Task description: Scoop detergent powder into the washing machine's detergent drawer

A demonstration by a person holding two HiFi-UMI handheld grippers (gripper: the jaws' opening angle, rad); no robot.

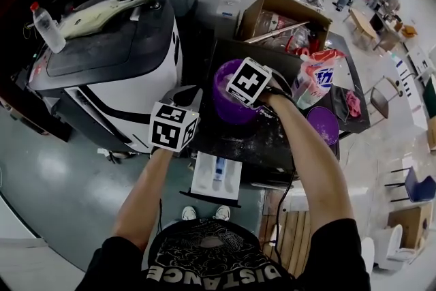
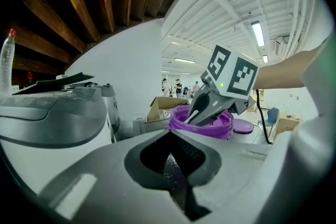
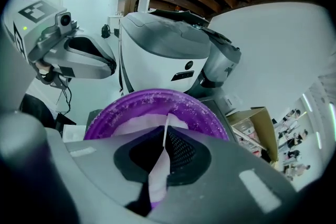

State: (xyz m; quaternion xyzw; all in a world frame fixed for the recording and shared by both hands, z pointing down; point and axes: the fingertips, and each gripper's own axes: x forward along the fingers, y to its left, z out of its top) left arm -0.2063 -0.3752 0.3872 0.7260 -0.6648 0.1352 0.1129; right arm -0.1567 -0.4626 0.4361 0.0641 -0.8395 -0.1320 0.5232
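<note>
Scoop [image 3: 158, 171] sits clamped in the right claw [image 3: 166, 136] over the purple tub [image 3: 152, 99]; left claw [image 2: 170, 157] closed, empty.

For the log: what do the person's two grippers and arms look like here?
Both the left gripper and the right gripper have grey bodies with black jaw linings, and each carries a white cube printed with black square markers. A black cable trails from the right one. The person wears a black short-sleeved T-shirt with white lettering.

Strip lights [image 2: 257, 34] shine brightly overhead; fisheye edges warp and darken.
</note>
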